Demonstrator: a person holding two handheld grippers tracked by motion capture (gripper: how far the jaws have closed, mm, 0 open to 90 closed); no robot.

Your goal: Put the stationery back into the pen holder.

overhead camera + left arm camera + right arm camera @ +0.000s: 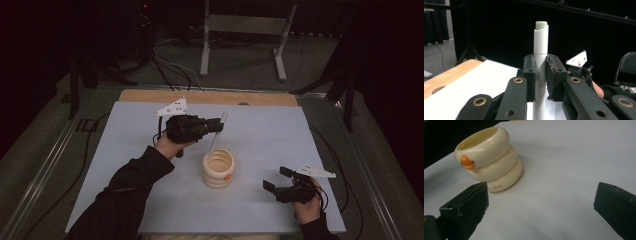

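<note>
Left gripper (540, 75) clamps white tube (541, 42); right gripper (541, 205) gapes.

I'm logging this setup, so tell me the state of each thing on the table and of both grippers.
Left gripper: shut on the white tube, fingers clamped on both sides of it.
White tube: held, its lower end at the cream holder's rim in the high view.
Cream ringed holder: upright on the table, mouth open, not gripped.
Right gripper: open, nothing between its fingers, low over the table beside the holder.
Table: covered by a pale sheet.
</note>
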